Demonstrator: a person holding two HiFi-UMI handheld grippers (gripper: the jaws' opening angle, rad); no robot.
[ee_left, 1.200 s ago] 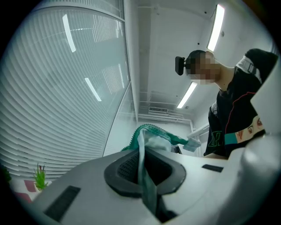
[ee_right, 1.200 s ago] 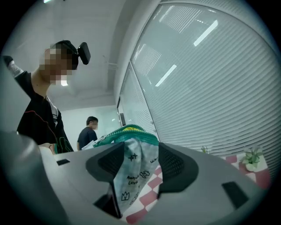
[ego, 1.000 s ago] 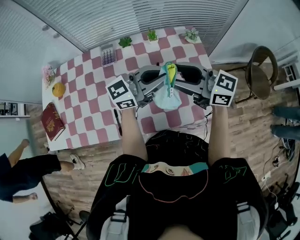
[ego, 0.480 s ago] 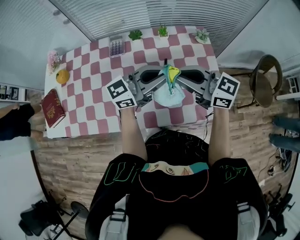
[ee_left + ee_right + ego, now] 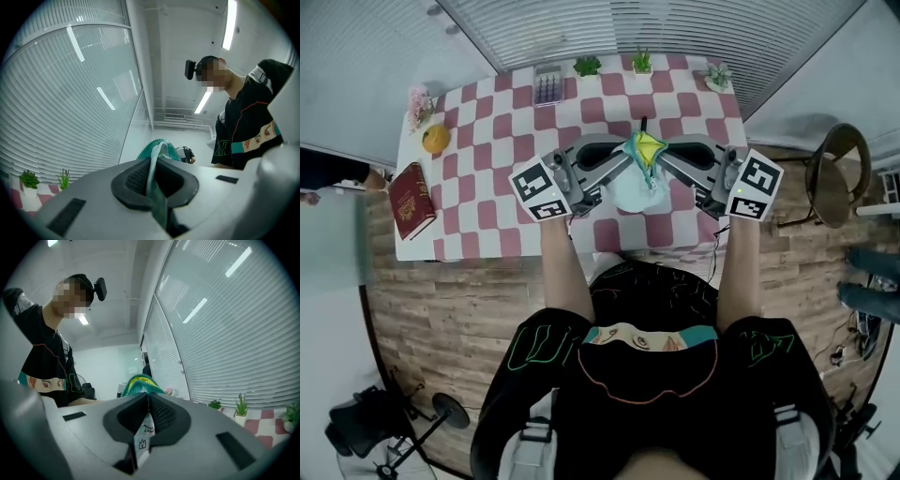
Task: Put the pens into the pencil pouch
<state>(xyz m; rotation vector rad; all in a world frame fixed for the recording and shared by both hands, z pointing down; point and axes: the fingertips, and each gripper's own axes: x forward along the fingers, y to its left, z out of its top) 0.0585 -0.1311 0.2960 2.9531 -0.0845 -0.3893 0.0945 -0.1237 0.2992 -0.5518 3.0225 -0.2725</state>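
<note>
Checkered table (image 5: 487, 141) partly hidden behind clamped pouch (image 5: 638, 190).

Teal-and-yellow pencil pouch (image 5: 636, 192), pink-and-white checked tablecloth (image 5: 487, 169); dark red book (image 5: 411, 200), orange fruit (image 5: 436, 139), brown plank floor (image 5: 441, 309)

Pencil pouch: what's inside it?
The left gripper and the right gripper, its jaws having just closed, pinch the pencil pouch. Only yellow lining shows at its top; the fabric hides whatever is inside.
</note>
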